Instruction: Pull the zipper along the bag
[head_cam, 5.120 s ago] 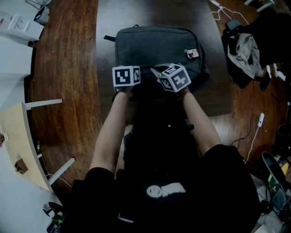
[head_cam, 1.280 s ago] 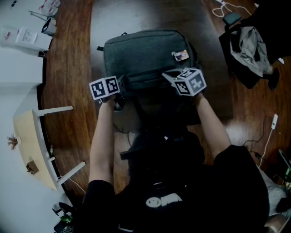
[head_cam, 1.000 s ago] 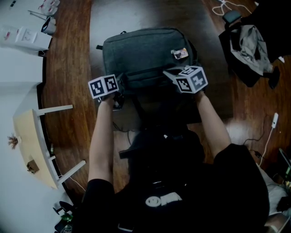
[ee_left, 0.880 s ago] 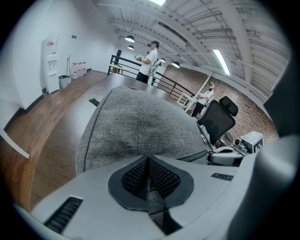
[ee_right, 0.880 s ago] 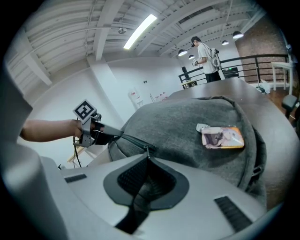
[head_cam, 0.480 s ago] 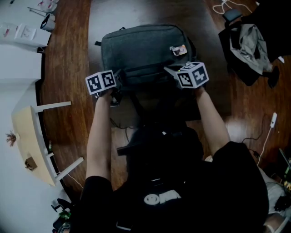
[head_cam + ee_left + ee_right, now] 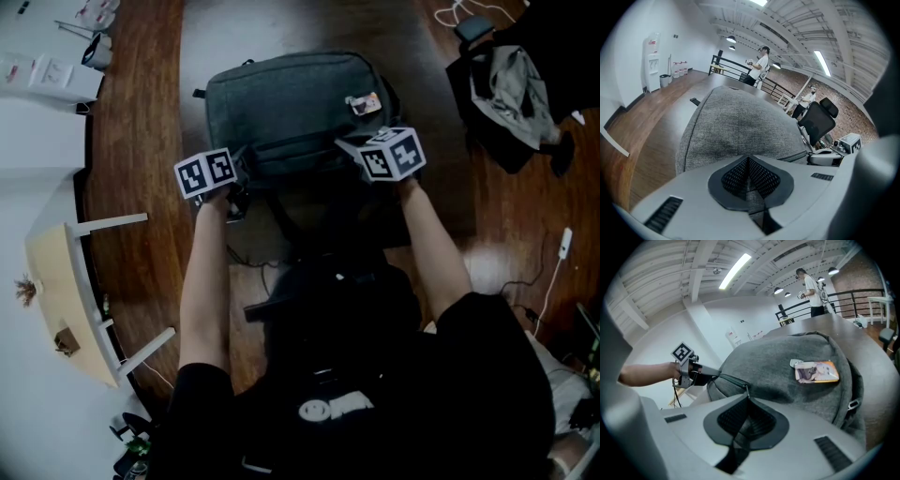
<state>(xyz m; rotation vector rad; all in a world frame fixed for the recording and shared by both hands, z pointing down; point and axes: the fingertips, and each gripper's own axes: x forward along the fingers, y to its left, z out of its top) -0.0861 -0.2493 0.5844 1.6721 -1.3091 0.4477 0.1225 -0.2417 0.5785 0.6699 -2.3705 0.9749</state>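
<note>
Two grippers on bag point(image 7: 291, 98), lying flat on desk point(image 7: 216, 37). Left gripper point(image 7: 749, 176) at bag's 7 o'clock corner, jaws clamped shut on fabric. Right gripper point(image 7: 746, 414) at 5 o'clock edge, jaws closed on zipper point(image 7: 732, 379) pull. Tag point(image 7: 363, 103) near bag's 2 o'clock.

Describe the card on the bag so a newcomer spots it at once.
Start at the grey bag. Near its far right corner, just beyond the right tool, sits a small card: the only bright, orange-edged picture on plain grey fabric.
</note>
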